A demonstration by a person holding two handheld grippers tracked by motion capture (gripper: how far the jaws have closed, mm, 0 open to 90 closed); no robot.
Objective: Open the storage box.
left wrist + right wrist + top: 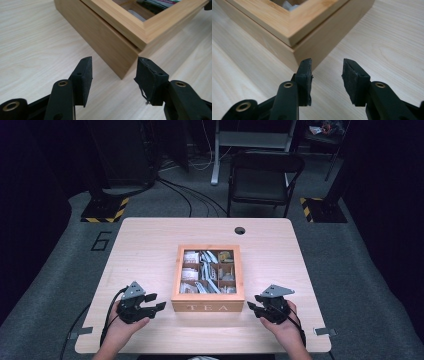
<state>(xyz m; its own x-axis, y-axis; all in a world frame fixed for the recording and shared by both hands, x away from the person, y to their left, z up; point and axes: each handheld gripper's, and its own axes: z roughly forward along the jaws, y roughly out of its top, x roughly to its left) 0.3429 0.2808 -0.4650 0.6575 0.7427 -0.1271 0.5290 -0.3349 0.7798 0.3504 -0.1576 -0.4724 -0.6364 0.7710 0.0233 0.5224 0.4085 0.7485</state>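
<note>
The tea box (208, 307) sits mid-table (145, 245). The left gripper (152, 303) lies left of its front corner, the right gripper (254, 304) right of it. A chair (265, 180) stands behind.

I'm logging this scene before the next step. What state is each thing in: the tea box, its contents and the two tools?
Tea box: lid shut, flat on the table, between the two tools.
Tea bags: inside the compartments, seen through the lid's window.
Left tool: open, nothing between its pads, off the box's near left corner.
Right tool: open, nothing between its pads, off the box's near right corner.
</note>
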